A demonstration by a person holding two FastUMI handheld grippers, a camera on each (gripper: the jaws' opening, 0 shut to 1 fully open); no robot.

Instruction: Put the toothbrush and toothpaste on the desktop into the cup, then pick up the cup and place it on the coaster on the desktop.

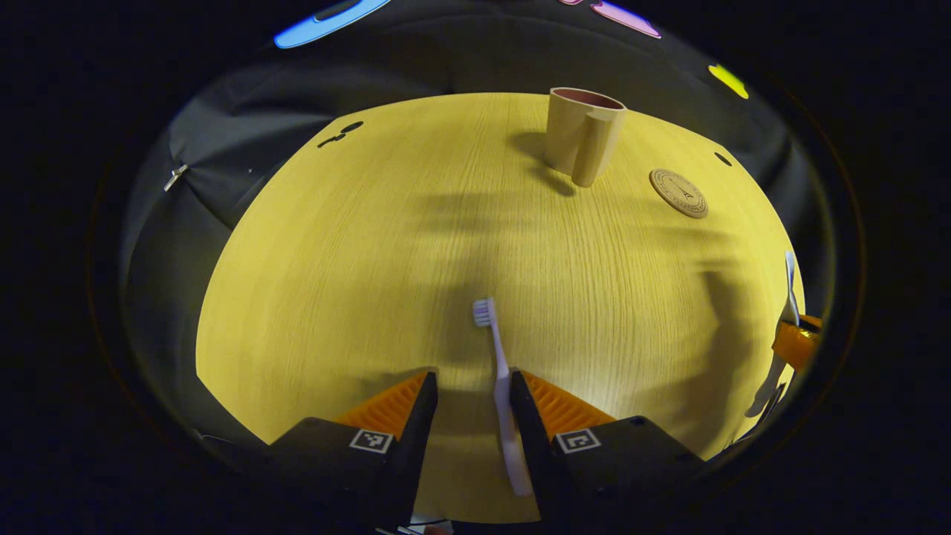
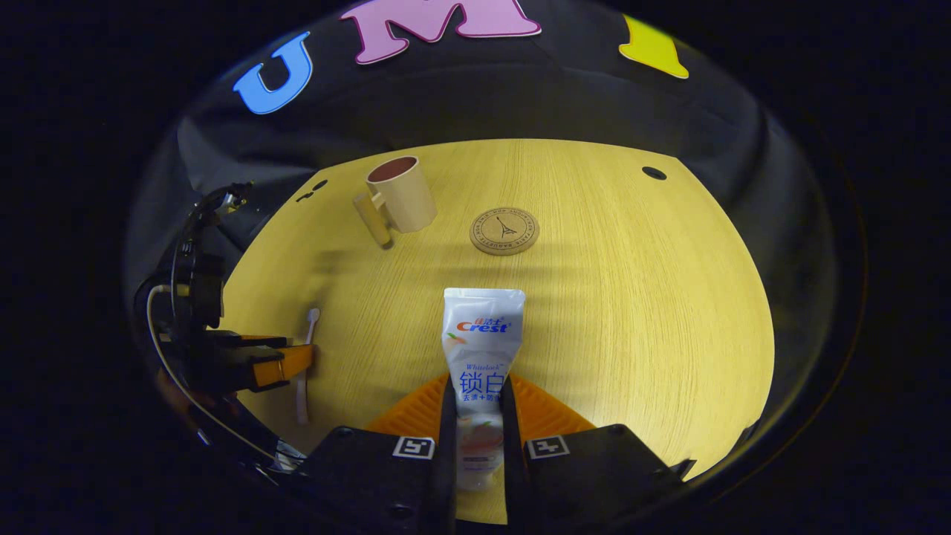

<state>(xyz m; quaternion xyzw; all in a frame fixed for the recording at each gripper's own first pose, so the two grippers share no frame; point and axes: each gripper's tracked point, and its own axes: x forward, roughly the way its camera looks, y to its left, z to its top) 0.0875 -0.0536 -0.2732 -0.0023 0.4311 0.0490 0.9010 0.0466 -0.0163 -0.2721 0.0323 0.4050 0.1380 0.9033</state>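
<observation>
A white toothbrush [image 1: 499,357] lies on the yellow wooden table [image 1: 356,282], bristles pointing away. My left gripper [image 1: 474,383] is open around its handle, which rests against one finger with a gap to the other. My right gripper [image 2: 478,401] is shut on a white toothpaste tube [image 2: 483,334], whose flat end points toward the coaster. A beige cup [image 1: 583,137] with a handle stands upright at the far side, and a round cork coaster [image 1: 678,193] lies to its right. The right gripper view also has the cup [image 2: 401,195], the coaster [image 2: 504,231], the left gripper [image 2: 286,364] and the toothbrush [image 2: 302,401].
Black cloth hangs behind the table on all far sides. Small dark holes mark the tabletop near its far corners [image 1: 351,126] [image 2: 654,173]. The right gripper [image 1: 796,343] with the tube [image 1: 790,286] sits at the right edge of the left gripper view.
</observation>
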